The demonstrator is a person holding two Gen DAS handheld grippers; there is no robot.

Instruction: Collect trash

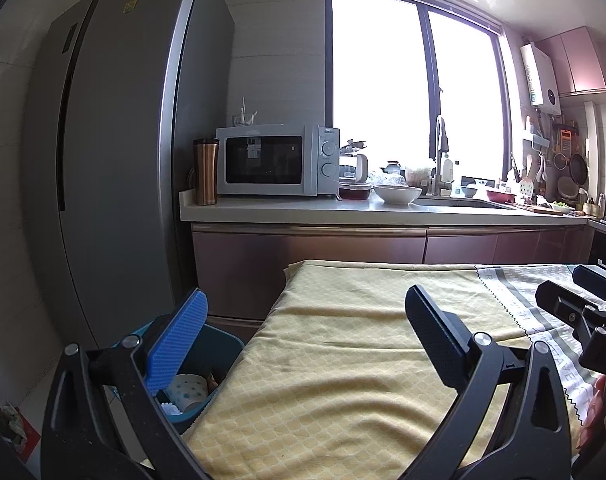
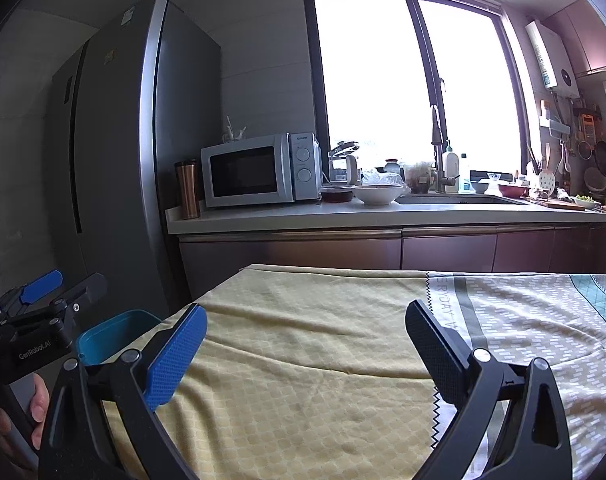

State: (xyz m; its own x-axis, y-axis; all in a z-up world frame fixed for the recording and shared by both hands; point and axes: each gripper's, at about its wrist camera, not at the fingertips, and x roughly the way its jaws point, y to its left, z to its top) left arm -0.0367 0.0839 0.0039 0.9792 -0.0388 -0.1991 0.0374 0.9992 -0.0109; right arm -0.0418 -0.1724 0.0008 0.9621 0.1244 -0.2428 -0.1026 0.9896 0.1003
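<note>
Paper cup [image 1: 188,392] in bin [image 1: 219,348]: light, crushable, best pinched at rim. Both hand-held grippers [image 1: 303,344] [image 2: 305,346] gaped wide, held nothing.

There were two tools, the left tool [image 1: 303,336] and the right tool [image 2: 305,344], both with nothing between their spread fingers. One blue trash bin [image 1: 219,350] stood beside the desk [image 1: 343,360], which carried two cloths. One microwave [image 1: 277,160], one fridge [image 1: 115,160] and one copper mug [image 1: 205,172] were visible.

Teal bin [image 1: 219,354] on floor beside table's left edge, holding dotted paper cup [image 1: 189,390] w/ other scraps.
</note>
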